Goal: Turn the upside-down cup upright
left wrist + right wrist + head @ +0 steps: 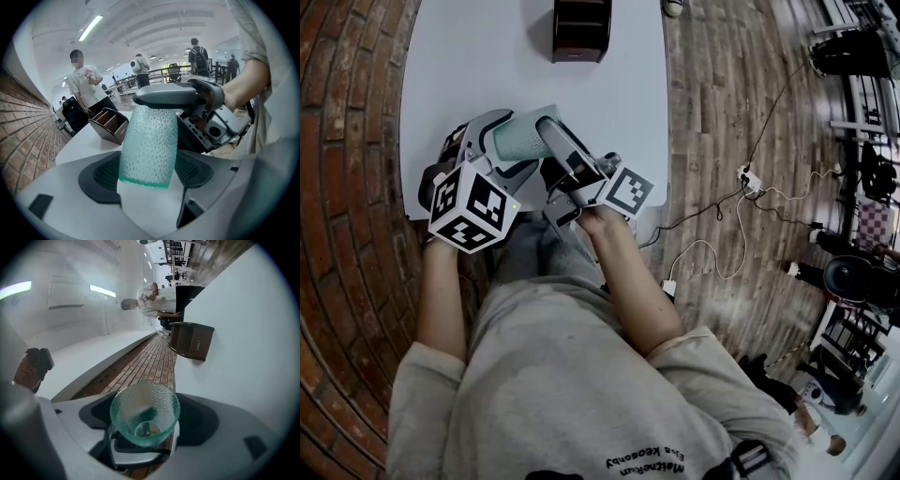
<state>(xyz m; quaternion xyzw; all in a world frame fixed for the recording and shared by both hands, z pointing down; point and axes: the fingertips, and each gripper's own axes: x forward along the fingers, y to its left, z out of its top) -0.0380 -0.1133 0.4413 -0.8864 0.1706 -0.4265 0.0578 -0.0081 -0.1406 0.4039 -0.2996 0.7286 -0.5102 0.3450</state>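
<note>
Green glass cup (523, 138) is up in the air, lying on its side over the near edge of the tabletop (487, 56). I think the turn is about half done. The cup is not mouth up yet, and it needs to be set down. The left gripper (148, 166) squeezes the cup's sides. The right gripper (145, 418) is closed snug on it too, and looks right into its open mouth.

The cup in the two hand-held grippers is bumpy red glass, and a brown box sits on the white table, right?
No, the cup is bumpy green glass, not red; the left gripper view shows it. The left hand-held gripper and right hand-held gripper do hold it, and a brown box sits on the white table.
</note>
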